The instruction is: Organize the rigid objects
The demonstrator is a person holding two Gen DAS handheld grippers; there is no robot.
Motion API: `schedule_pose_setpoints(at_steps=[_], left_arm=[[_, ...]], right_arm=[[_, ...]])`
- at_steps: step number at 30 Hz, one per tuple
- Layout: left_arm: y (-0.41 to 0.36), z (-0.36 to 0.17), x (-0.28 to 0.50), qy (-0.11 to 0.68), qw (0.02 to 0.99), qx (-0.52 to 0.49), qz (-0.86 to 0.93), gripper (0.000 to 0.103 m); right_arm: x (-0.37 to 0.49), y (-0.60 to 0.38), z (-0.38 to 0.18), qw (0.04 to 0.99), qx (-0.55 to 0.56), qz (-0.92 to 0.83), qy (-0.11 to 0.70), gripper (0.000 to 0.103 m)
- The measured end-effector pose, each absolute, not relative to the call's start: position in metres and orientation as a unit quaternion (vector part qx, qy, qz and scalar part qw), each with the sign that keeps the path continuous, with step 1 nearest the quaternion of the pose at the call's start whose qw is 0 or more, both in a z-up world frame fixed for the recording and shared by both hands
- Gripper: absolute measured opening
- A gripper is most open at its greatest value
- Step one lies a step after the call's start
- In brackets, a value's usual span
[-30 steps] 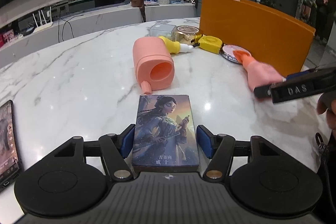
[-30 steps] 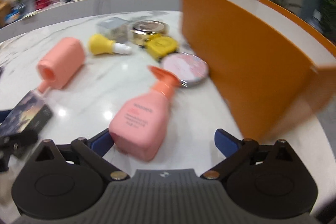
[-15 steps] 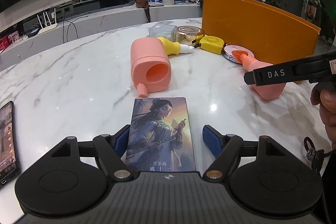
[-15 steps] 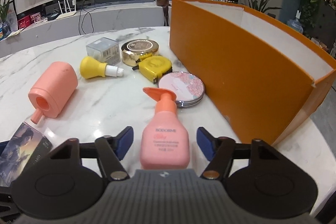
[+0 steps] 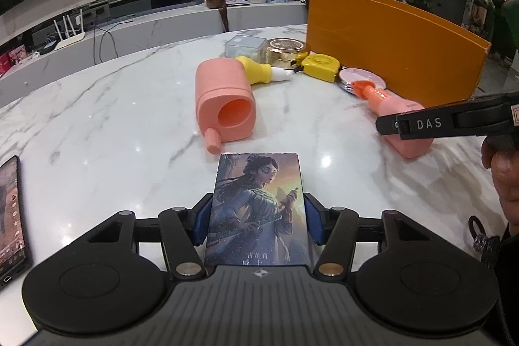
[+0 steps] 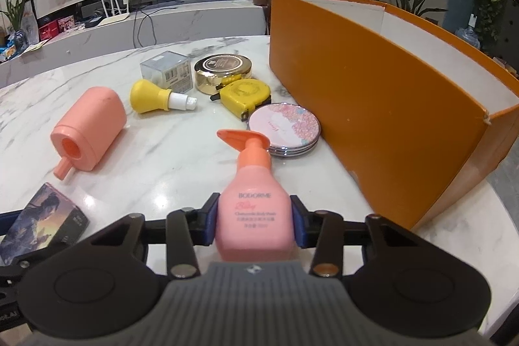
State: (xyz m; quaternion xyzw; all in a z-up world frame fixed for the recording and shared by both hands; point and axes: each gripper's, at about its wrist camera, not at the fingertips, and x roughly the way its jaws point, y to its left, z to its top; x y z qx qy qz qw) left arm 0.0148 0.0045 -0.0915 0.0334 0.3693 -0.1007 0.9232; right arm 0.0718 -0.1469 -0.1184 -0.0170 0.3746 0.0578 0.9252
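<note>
A card box (image 5: pixel 258 203) with a painted figure on its lid lies flat on the marble table (image 5: pixel 97 125). My left gripper (image 5: pixel 258 222) is closing on it, and both blue pads touch its long sides. A pink pump bottle (image 6: pixel 253 200) lies with its orange nozzle pointing away. My right gripper (image 6: pixel 254 222) is shut on its body. In the left wrist view the bottle (image 5: pixel 392 106) shows under one of the right gripper's black fingers (image 5: pixel 421 123). The card box (image 6: pixel 42 226) also appears at the lower left of the right wrist view.
A tall orange box (image 6: pixel 373 93) stands open at the right. On the table lie a pink canister (image 6: pixel 89 132), a yellow bulb-shaped bottle (image 6: pixel 150 94), a yellow tape measure (image 6: pixel 246 93), a gold tin (image 6: pixel 223 70), a clear box (image 6: pixel 167 73) and a round compact (image 6: pixel 283 125). A phone (image 5: pixel 9 216) sits at the left edge.
The right jaws have closed from wide apart onto the pink bottle, which now lies straight between them. The left jaws have closed in against the card box.
</note>
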Motion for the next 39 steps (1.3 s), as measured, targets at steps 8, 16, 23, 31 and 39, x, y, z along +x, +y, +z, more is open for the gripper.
schedule_pose_setpoints(at_steps=[8,16,23,31,39], left_arm=[[-0.001,-0.069,0.019,0.355,0.928,0.023,-0.116,0.065],[-0.017,-0.034,0.033,0.330,0.934,0.024,-0.138,0.065],[-0.039,-0.014,0.049,0.317,0.935,0.025,-0.156,0.065],[-0.063,0.009,0.075,0.300,0.937,0.040,-0.175,0.065],[-0.084,0.024,0.100,0.295,0.934,0.034,-0.200,0.065]], right_arm=[[0.062,-0.153,-0.106,0.926,0.003,0.086,0.368,0.043],[0.055,-0.164,-0.077,0.934,0.012,0.107,0.339,0.043],[0.056,-0.182,-0.059,0.941,0.009,0.109,0.321,0.043],[0.068,-0.210,-0.023,0.953,0.010,0.109,0.281,0.044],[0.092,-0.250,0.005,0.962,0.023,0.084,0.259,0.044]])
